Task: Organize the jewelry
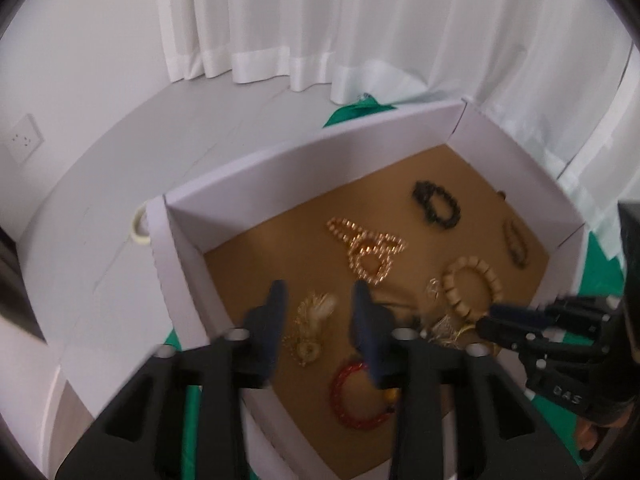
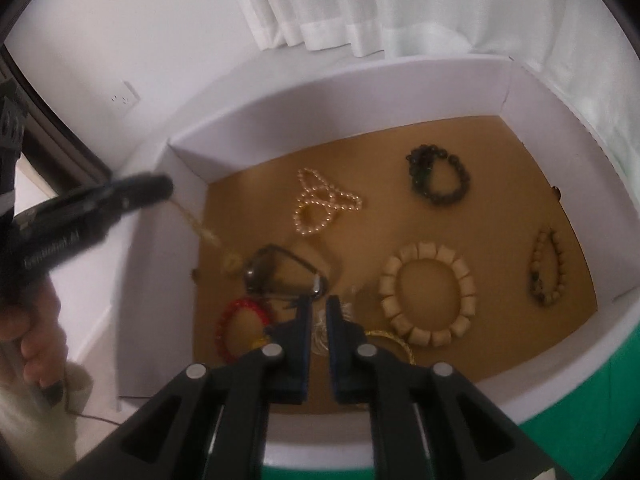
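Black gripper fingers fill the near edge of both views — the left gripper [image 1: 318,300] stands apart over a gold tasselled piece [image 1: 308,326], the right gripper [image 2: 318,312] slightly parted, nothing clamped. Beyond lies the white-walled box [image 2: 280,96], its brown floor holding a cream block bracelet [image 2: 428,294], pearl strand [image 2: 320,204], dark bead bracelet [image 2: 438,180] and red bracelet [image 2: 240,328].

White-walled box [image 2: 208,152] with a brown cardboard floor, resting on a green cloth [image 2: 580,412]. Lying on the floor: a pearl strand [image 2: 320,204] looped in several rings, toward the back; a dark beaded bracelet [image 2: 438,180], back right; a small mottled bead bracelet [image 2: 548,268] near the right wall; a chunky cream block bracelet [image 2: 428,294], centre right; a red beaded bracelet [image 2: 236,326], front left; a metal carabiner [image 2: 280,274] just behind it; a thin gold bangle [image 2: 396,340], partly hidden, at the front.
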Demonstrator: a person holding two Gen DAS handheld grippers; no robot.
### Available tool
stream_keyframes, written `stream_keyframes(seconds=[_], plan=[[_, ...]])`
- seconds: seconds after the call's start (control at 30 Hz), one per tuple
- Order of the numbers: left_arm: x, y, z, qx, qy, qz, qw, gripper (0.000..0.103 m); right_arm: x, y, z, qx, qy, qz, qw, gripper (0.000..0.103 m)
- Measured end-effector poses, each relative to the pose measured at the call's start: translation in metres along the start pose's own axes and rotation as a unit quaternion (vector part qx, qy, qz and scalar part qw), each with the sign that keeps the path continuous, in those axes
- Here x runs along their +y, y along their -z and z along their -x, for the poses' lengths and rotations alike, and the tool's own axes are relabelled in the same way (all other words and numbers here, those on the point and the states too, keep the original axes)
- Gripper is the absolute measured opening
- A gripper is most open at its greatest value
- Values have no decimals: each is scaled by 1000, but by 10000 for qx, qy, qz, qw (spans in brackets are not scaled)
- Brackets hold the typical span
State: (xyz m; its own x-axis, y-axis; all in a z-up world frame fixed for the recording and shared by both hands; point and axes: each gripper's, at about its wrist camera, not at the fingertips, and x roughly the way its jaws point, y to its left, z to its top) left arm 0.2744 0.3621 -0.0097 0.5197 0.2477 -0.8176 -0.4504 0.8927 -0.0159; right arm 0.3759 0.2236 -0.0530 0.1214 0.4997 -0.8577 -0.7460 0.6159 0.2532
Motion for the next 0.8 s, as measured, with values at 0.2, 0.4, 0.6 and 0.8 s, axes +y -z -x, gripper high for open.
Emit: stream_keyframes(seconds=[0.2,0.4,0.6,0.8], plan=[[-22,24,33,-882,-876,-397,9914,101,4,10,25,-363,474,295,9978,77],[-43,44,59,-1497,-1570,-449,9751,103,1,19,51,-752,942,461,9916,77],[-43,47,67,-1066,-955,-44,9897,102,4,22,65,-858,1171,516,9881,78],[-44,46,65,-634,-754,136,9950,102,9,22,72,-885,1355,561,9852,78]])
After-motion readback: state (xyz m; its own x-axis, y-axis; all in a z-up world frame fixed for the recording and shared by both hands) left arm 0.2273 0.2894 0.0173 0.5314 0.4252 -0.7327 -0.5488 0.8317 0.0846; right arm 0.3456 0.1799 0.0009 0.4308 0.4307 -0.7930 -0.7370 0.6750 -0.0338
